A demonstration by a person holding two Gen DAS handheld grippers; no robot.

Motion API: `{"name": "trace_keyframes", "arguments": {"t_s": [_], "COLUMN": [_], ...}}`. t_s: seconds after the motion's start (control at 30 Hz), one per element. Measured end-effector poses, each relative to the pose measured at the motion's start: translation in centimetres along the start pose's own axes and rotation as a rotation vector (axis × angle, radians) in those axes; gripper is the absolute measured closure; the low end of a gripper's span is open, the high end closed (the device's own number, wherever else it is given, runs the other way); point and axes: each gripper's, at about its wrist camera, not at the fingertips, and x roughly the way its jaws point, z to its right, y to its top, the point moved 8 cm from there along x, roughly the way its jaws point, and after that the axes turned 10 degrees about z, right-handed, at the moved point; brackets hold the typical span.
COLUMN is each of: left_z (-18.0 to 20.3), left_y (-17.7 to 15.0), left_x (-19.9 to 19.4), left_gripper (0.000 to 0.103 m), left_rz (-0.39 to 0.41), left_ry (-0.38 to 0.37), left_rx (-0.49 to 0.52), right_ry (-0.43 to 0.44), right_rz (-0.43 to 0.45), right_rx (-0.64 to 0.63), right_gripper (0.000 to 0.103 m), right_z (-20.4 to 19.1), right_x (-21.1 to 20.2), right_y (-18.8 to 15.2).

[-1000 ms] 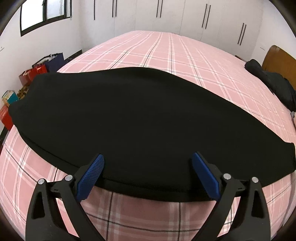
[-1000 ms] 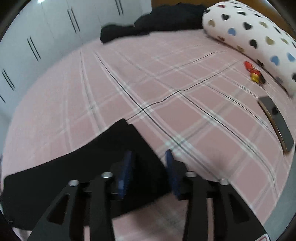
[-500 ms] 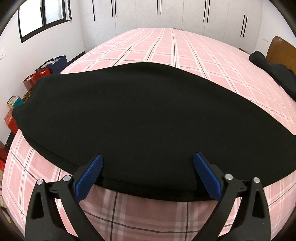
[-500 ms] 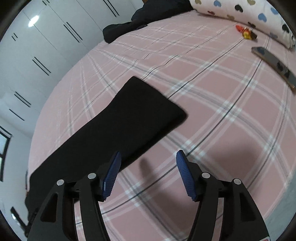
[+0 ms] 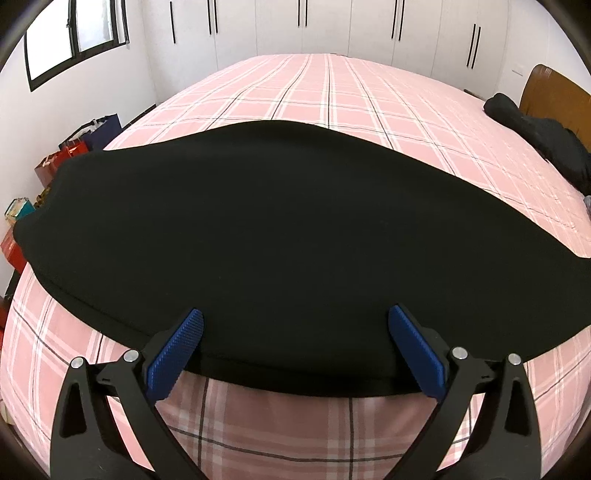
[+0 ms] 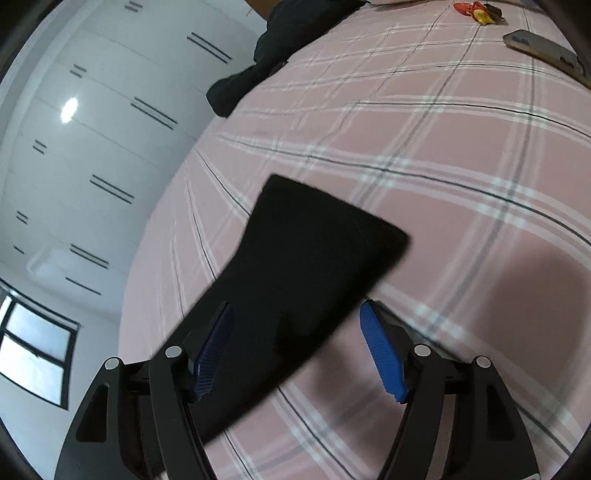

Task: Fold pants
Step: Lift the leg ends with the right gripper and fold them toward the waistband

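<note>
The black pants lie flat in a long band across the pink plaid bed. My left gripper is open, its blue pads over the near edge of the pants, holding nothing. In the right wrist view the leg end of the pants lies flat on the bed. My right gripper is open and empty, hovering above that leg end.
A heap of dark clothes lies by the wooden headboard; it also shows in the right wrist view. A phone and a small red and yellow object lie on the bed. Shopping bags stand on the floor at left.
My right gripper opened, let go of the pants leg end, and lifted and tilted away. My left gripper stayed open and drew back slightly.
</note>
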Motion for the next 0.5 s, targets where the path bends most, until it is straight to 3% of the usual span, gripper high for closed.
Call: {"name": "trace_keyframes", "arguments": {"t_s": [0.03, 0.07, 0.13, 0.17, 0.3, 0.5], "left_z": [-0.1, -0.1, -0.3, -0.5, -1.1, -2.5], "left_y": [0.0, 0.0, 0.1, 0.1, 0.4, 0.9], "left_x": [0.0, 0.1, 0.1, 0.1, 0.1, -0.3], "left_gripper": [0.005, 0.005, 0.005, 0.005, 0.005, 0.005], "left_rz": [-0.001, -0.001, -0.001, -0.001, -0.004, -0.007], "left_ry": [0.0, -0.001, -0.001, -0.002, -0.022, -0.056], "left_rx": [-0.003, -0.006, -0.011, -0.014, -0.042, -0.153], "right_ry": [0.007, 0.01, -0.007, 0.004, 0.075, 0.271], "right_rz": [0.006, 0.008, -0.009, -0.009, 0.035, 0.008], "right_rx": [0.006, 0.005, -0.002, 0.012, -0.068, -0.272], "right_gripper": [0.036, 0.045, 0.083, 0.09, 0.091, 0.091], "right_z": [-0.1, -0.3, -0.5, -0.9, -6.1, -20.4], "right_x": [0.3, 0.6, 1.1, 1.0, -1.1, -2.8], "right_y": [0.1, 0.2, 0.2, 0.3, 1.0, -1.7]}}
